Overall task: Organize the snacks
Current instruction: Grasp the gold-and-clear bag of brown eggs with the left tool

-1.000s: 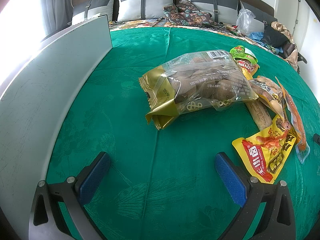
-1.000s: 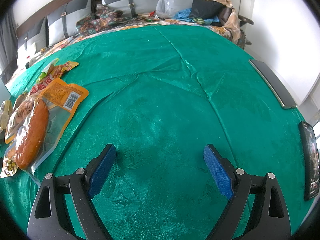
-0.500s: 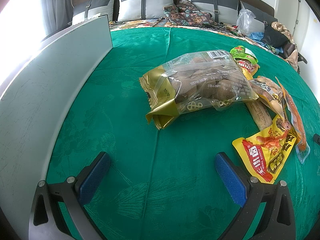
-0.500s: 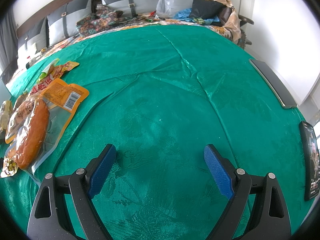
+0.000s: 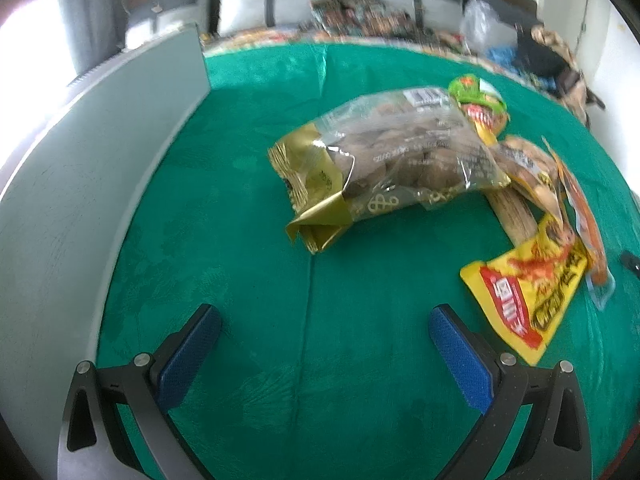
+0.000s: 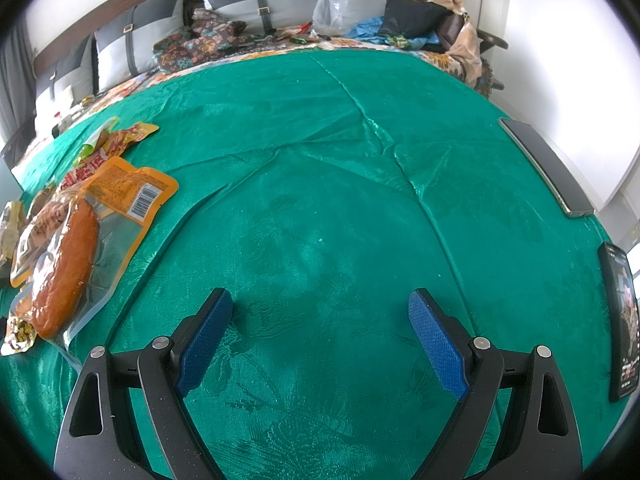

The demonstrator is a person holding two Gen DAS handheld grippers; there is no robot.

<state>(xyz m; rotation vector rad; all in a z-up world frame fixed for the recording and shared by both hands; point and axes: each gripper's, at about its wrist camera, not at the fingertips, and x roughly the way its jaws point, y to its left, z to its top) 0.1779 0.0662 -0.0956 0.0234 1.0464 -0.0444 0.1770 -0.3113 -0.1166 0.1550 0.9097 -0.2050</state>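
In the left wrist view a clear and gold bag of nuts [image 5: 392,160] lies on the green cloth, ahead of my open, empty left gripper [image 5: 324,316]. To its right lie a yellow and red packet [image 5: 524,292], a green-topped packet [image 5: 478,98] and an orange sausage pack [image 5: 580,216]. In the right wrist view that orange sausage pack [image 6: 76,248] lies at the far left with other packets [image 6: 116,140] behind it. My right gripper [image 6: 320,308] is open and empty over bare cloth, well right of the snacks.
A grey-white panel [image 5: 80,184] stands along the left edge of the cloth. Two dark phones [image 6: 548,168] [image 6: 620,320] lie at the right edge. Pillows [image 6: 256,0], a plastic bag and clothes lie at the back.
The left gripper view has shifted and blurred slightly, with the snacks now a little lower and nearer. The right gripper has not moved. Both stay open.
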